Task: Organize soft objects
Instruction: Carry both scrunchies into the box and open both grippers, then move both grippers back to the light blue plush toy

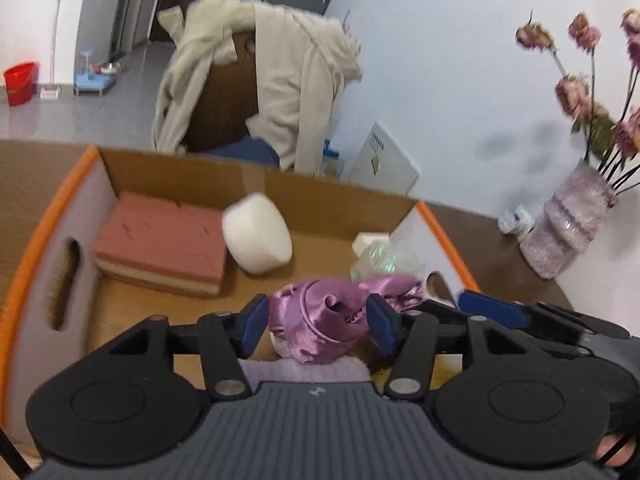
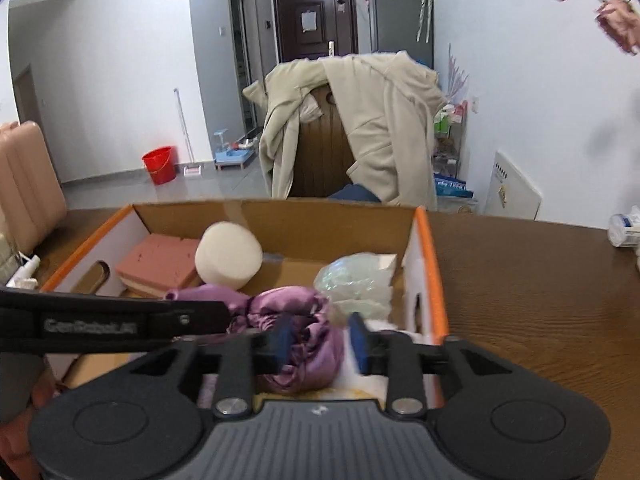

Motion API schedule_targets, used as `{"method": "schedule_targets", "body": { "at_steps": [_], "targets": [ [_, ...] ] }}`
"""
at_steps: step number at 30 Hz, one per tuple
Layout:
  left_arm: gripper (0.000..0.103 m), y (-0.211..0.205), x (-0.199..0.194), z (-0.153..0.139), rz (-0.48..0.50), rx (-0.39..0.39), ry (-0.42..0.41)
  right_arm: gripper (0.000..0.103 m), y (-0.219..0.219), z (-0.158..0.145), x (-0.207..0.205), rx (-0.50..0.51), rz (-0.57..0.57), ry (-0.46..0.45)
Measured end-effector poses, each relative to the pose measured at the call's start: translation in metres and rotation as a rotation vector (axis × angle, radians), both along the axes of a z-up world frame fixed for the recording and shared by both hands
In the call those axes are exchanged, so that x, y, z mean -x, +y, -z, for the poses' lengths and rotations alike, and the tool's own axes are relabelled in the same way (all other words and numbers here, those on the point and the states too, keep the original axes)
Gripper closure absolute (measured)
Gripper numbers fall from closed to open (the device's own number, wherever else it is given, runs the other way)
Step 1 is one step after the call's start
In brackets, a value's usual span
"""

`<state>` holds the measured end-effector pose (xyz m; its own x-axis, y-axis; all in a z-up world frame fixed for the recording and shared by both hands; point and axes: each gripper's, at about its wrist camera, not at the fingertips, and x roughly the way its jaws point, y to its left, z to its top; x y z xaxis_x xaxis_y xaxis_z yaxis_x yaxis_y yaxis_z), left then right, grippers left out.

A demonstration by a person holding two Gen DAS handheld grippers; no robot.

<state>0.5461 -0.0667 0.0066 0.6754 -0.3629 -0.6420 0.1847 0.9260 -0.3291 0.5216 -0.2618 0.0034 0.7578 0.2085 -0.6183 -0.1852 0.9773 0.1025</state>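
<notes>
At the far left of the cardboard box point(image 1: 256, 184) lies a pink sponge block point(image 1: 160, 240), flat on the bottom. Just right of it, touching its edge, stands a white foam cylinder point(image 1: 258, 234), a little tilted. Further right, in the far right corner, there is a clear plastic bag point(image 1: 384, 258), crumpled, with something pale behind it that I cannot identify.

At the near side of the box is the purple satin cloth point(image 1: 320, 316), bunched up, above a pale lilac fluffy item of which only a small part shows. The left gripper point(image 1: 316, 324) has its 2 blue pads on both sides of the cloth; they seem to touch the bunch, but the gap is wide and I cannot tell if they really press it. The right gripper point(image 2: 320, 338) is at the right end of the same cloth point(image 2: 296, 320); its left pad is against the fabric, while its right pad looks free of it, so I judge this gripper as apart.

The step in hand seems to be the settling of the cloth in the box. The next move probably needs both grippers to let go fully and lift straight up, so that the slippery fabric does not catch on a pad and come out again.
</notes>
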Motion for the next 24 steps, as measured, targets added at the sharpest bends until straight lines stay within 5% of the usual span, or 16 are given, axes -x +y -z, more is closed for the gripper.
{"method": "schedule_targets", "body": {
  "at_steps": [12, 18, 24],
  "targets": [
    [0.031, 0.027, 0.117, -0.11, -0.005, -0.102, -0.258, 0.052, -0.026, -0.103, 0.093, 0.017, 0.018, -0.192],
    [0.024, 0.04, 0.202, -0.114, -0.035, -0.158, -0.325, 0.046, -0.029, -0.118, 0.152, -0.009, 0.0, -0.237],
    [0.008, 0.068, 0.316, -0.08, -0.126, -0.184, -0.419, 0.036, -0.034, -0.087, 0.24, -0.063, -0.045, -0.282]
  ]
}}
